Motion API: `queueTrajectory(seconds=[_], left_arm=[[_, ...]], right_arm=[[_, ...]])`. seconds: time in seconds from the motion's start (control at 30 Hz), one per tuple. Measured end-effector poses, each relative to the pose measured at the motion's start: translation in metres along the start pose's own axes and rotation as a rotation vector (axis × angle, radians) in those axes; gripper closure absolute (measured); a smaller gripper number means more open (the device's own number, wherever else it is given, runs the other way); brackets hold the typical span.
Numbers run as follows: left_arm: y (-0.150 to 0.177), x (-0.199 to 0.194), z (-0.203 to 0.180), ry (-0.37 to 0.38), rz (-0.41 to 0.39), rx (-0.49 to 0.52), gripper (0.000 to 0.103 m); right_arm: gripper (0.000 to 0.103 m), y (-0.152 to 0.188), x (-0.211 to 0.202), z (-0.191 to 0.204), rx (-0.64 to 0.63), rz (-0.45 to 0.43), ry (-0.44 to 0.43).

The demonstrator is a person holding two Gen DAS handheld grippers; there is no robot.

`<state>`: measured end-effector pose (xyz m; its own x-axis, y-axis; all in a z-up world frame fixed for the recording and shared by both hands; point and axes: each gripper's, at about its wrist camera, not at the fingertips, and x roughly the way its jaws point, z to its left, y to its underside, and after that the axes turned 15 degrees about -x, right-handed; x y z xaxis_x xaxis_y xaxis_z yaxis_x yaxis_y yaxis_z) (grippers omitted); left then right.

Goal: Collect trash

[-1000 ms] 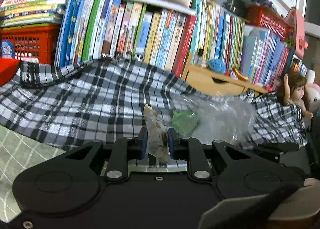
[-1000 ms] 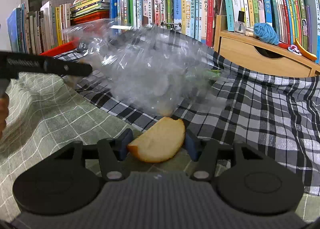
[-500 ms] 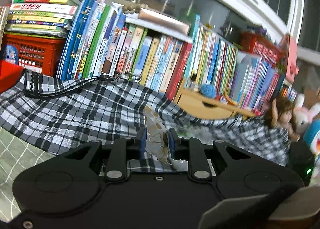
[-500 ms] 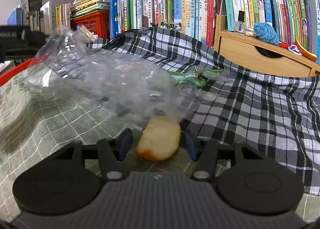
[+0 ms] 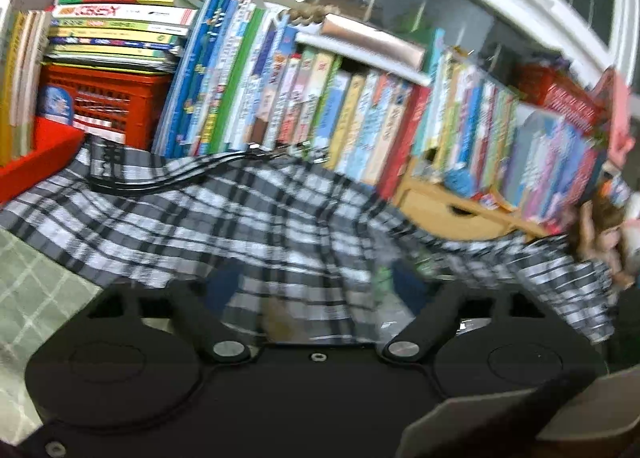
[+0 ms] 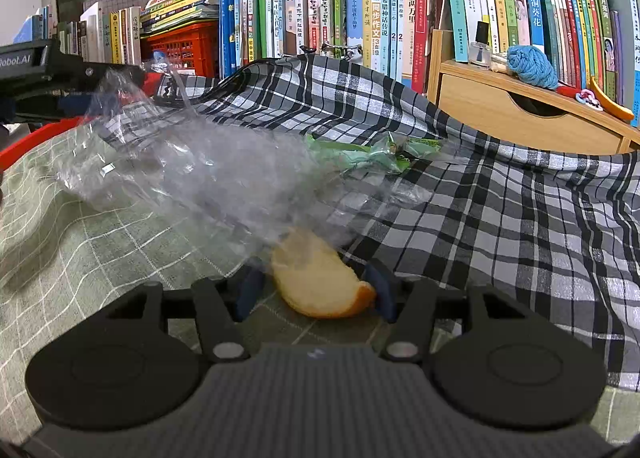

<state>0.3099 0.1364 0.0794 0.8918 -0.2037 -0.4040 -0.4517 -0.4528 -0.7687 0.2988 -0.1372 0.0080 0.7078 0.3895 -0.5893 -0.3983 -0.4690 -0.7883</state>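
Note:
A pale apple slice (image 6: 320,286) with an orange-brown rim sits low over the green tablecloth. My right gripper (image 6: 314,290) is shut on it, a finger at each end. A crumpled clear plastic bag (image 6: 208,174) lies slumped on the table and drapes over the slice's top. A green wrapper (image 6: 360,150) shows at the bag's far side. My left gripper (image 5: 314,290) is blurred, its fingers spread wide and open with nothing gripped. A bit of clear plastic (image 5: 392,298) lies by its right finger. The left gripper's black body (image 6: 32,62) is at the far left.
A black-and-white checked cloth (image 6: 500,218) covers the right and back of the green grid tablecloth (image 6: 80,250). Behind it stand rows of books (image 6: 360,18), a red crate (image 6: 180,46) and a wooden drawer box (image 6: 520,118). A red tray edge (image 6: 24,150) is at left, and a doll (image 5: 600,234) at far right.
My left gripper has opened and let go of the bag edge it was pinching. The bag has sunk onto the table. The slice has turned between my right fingers. The right gripper stayed still.

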Motion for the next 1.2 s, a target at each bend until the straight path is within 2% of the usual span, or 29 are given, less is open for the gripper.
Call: queueTrajectory(seconds=[0.13,0.23,0.3,0.37,0.43,0.57,0.7,0.77,0.83,0.9,0.97,1.0,1.13,1.2], left_arm=[[0.001,0.009,0.001,-0.127,-0.010,0.036,0.011],[0.001,0.015,0.007,-0.158,0.016,0.027,0.011],[0.005,0.020,0.006,-0.198,0.025,0.062,0.011],[0.012,0.026,0.000,-0.255,0.021,0.143,0.011],[0.019,0.033,-0.005,-0.261,0.044,0.182,0.011],[0.029,0.043,-0.010,-0.207,0.118,0.174,0.011],[0.041,0.052,-0.017,-0.263,0.114,0.254,0.012],[0.045,0.055,-0.017,-0.254,0.118,0.253,0.021],[0.048,0.058,-0.017,-0.235,0.122,0.253,0.043],[0.051,0.061,-0.018,-0.230,0.133,0.264,0.060],[0.050,0.060,-0.017,-0.217,0.131,0.259,0.068],[0.049,0.059,-0.016,-0.215,0.126,0.252,0.076],[0.041,0.054,-0.011,-0.215,0.108,0.210,0.080],[0.036,0.048,-0.009,-0.218,0.082,0.204,0.080]], right_arm=[[0.034,0.000,0.000,0.000,-0.001,0.000,0.001],[0.033,0.000,0.000,0.000,0.000,0.000,0.000],[0.033,0.000,0.000,0.000,0.000,0.000,0.000],[0.032,0.000,0.000,0.000,-0.001,0.000,-0.001],[0.032,0.000,0.000,0.000,0.000,0.000,0.001],[0.032,0.000,0.000,0.000,0.001,0.001,0.003],[0.030,0.000,0.000,0.001,0.000,0.000,-0.001],[0.028,0.000,0.000,0.001,-0.003,0.000,-0.003],[0.028,0.000,0.000,0.001,-0.002,0.000,-0.004],[0.028,0.000,0.000,0.001,-0.001,0.000,-0.005],[0.028,0.000,0.000,0.001,0.000,-0.001,-0.007],[0.028,0.000,-0.001,0.001,0.001,-0.001,-0.007],[0.029,0.001,-0.001,0.001,-0.001,0.001,-0.003],[0.041,0.001,-0.001,0.002,-0.005,0.004,0.011]])
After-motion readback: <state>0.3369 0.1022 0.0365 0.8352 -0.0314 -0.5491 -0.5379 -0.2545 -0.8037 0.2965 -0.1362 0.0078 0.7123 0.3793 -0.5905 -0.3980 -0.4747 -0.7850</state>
